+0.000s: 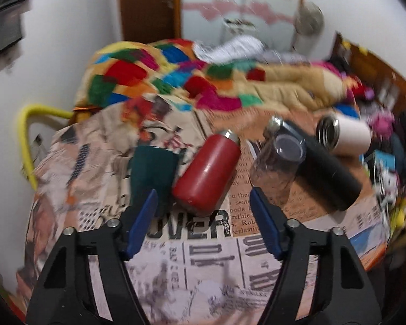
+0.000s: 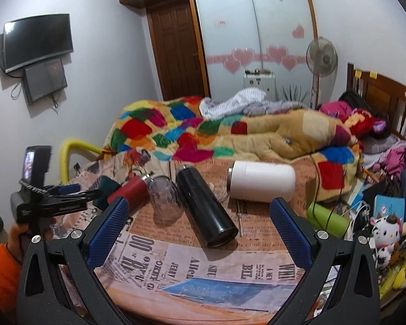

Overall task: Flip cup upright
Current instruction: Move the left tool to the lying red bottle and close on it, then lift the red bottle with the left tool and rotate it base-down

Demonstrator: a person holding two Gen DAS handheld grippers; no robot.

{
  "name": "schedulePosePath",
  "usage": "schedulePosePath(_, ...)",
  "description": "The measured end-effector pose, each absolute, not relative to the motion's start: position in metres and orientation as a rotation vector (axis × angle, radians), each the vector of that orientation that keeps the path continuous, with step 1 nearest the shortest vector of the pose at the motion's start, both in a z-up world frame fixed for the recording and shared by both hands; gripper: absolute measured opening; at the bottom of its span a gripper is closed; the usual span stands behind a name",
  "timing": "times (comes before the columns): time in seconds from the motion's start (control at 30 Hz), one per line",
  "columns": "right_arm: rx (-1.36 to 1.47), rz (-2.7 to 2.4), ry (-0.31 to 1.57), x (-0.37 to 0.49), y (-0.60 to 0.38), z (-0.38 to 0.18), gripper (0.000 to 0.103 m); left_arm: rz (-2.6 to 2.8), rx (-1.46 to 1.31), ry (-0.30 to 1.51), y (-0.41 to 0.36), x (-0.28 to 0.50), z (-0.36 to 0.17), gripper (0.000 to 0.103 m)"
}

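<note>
Red cup (image 1: 207,172) lies on its side on the newsprint-covered table (image 1: 208,257), long axis running away from the left gripper (image 1: 204,216), steel mouth at the far end, base nearest the fingers. Dark green cup (image 1: 153,168) touches its left side; clear glass (image 1: 277,165) and black flask (image 1: 324,168) lie to its right. Left gripper open, empty, base just ahead between the jaws. Right gripper (image 2: 199,233) also open, empty, nearer the black flask, so left looks better placed.
</note>
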State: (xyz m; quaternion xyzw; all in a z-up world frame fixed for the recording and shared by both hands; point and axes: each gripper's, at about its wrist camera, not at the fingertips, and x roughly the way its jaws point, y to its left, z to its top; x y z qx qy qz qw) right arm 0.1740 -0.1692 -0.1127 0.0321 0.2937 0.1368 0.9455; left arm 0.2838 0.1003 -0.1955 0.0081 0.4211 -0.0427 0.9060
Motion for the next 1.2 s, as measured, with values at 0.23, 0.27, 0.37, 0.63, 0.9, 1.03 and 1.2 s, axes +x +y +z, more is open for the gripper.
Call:
schedulePosePath(0.23,0.069,0.271,0.672,0.196,-0.166,-0.133,0.103,-0.197,0.052,1.004,0.094,0.335,-0.236,0.058)
schedulePosePath(0.27,0.067,0.269,0.678,0.198,-0.166,-0.135,0.103,-0.185,0.073,0.997,0.093,0.339,-0.237,0.058)
schedulePosePath(0.37,0.069,0.267,0.691,0.207,-0.164,-0.141,0.103,-0.189,0.111,1.006,0.091,0.351,-0.239,0.058)
schedulePosePath(0.63,0.072,0.283,0.717,0.218,-0.160,-0.150,0.103,-0.232,0.168,1.070,0.080,0.369,-0.247,0.058)
schedulePosePath(0.9,0.044,0.300,0.722,0.219,-0.155,-0.155,0.103,-0.206,0.241,1.125,0.078,0.375,-0.261,0.061)
schedulePosePath(1.03,0.047,0.304,0.733,0.221,-0.154,-0.159,0.103,-0.206,0.228,1.162,0.076,0.382,-0.270,0.061)
schedulePosePath(1.2,0.046,0.308,0.743,0.221,-0.153,-0.162,0.103,-0.196,0.195,1.171,0.074,0.385,-0.277,0.061)
